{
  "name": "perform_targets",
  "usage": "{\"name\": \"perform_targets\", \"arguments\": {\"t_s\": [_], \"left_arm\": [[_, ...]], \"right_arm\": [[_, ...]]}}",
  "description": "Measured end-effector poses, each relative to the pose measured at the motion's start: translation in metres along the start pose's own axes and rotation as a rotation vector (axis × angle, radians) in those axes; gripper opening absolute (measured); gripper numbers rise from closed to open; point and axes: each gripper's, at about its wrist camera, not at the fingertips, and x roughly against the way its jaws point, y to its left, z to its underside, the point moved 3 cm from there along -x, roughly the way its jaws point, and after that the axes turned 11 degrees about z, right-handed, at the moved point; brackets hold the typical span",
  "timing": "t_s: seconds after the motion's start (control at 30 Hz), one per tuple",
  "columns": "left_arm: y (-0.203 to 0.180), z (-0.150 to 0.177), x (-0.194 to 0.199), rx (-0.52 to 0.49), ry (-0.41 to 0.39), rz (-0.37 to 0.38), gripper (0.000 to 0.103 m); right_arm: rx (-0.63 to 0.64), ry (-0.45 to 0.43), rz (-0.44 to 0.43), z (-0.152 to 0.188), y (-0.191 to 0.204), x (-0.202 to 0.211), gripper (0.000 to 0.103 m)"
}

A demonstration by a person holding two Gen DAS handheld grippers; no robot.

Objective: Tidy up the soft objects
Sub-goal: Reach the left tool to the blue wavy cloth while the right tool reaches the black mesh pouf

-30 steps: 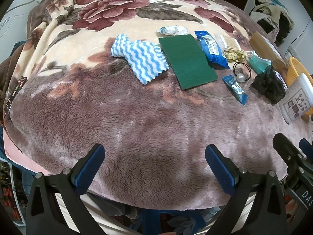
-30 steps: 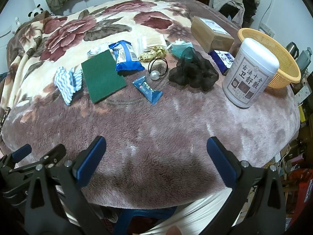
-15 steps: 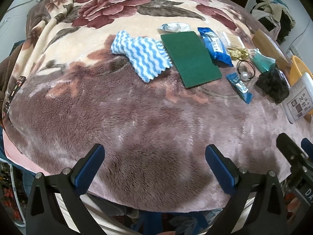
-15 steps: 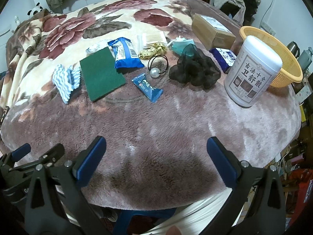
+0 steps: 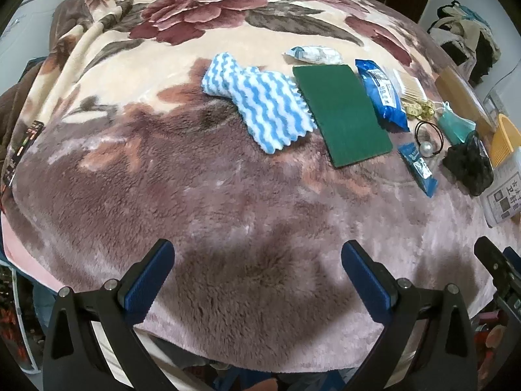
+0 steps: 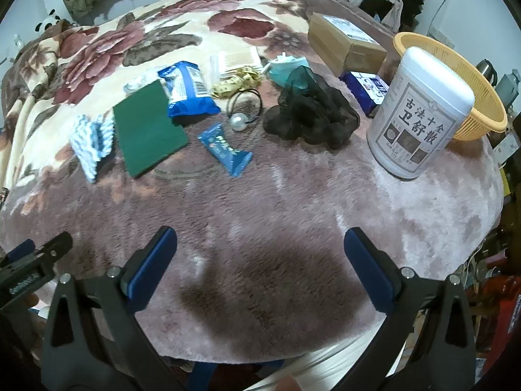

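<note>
A blue-and-white wavy cloth (image 5: 260, 107) (image 6: 91, 141) lies on the flowered blanket beside a green scouring pad (image 5: 342, 110) (image 6: 148, 130). Further right are a blue wipes pack (image 5: 381, 93) (image 6: 187, 89), a small blue sachet (image 5: 418, 167) (image 6: 226, 153), a pearl hair tie (image 5: 428, 138) (image 6: 242, 109), a dark mesh scrunchie (image 5: 469, 163) (image 6: 312, 114) and a teal mask (image 6: 288, 65). My left gripper (image 5: 257, 270) is open and holds nothing, low over the blanket's near edge. My right gripper (image 6: 260, 260) is open with nothing in it, also well short of the objects.
A white canister (image 6: 420, 114) stands at the right before an orange basket (image 6: 469, 75). Cardboard boxes (image 6: 345, 44) and a dark blue box (image 6: 366, 89) lie behind. Cotton swabs (image 6: 236, 58) and gold wrappers (image 6: 234, 81) sit mid-table. The blanket (image 5: 228, 195) drops off near me.
Both grippers have moved forward a little over the blanket, so the objects appear slightly nearer. Both stay open, and nothing on the blanket has shifted.
</note>
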Motion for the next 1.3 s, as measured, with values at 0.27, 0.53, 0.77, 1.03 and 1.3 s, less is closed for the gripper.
{"name": "perform_targets", "arguments": {"t_s": [0.27,0.53,0.77,1.03,1.3], "left_arm": [[0.001,-0.036,-0.017,-0.022,-0.002,-0.006,0.103],[0.016,-0.093,-0.036,0.000,-0.018,-0.027,0.103],[0.030,-0.107,-0.055,0.022,0.009,-0.035,0.103],[0.046,-0.114,-0.078,0.080,0.028,-0.034,0.103],[0.054,-0.136,-0.108,0.166,0.054,-0.014,0.101]], "right_arm": [[-0.026,-0.028,0.057,-0.036,-0.018,-0.019,0.103],[-0.007,-0.131,0.111,-0.103,-0.020,-0.038,0.103],[-0.111,-0.043,0.093,-0.122,-0.035,-0.090,0.103],[-0.083,0.009,0.004,-0.089,-0.024,-0.101,0.102],[-0.132,0.036,-0.031,-0.086,-0.034,-0.111,0.048]]}}
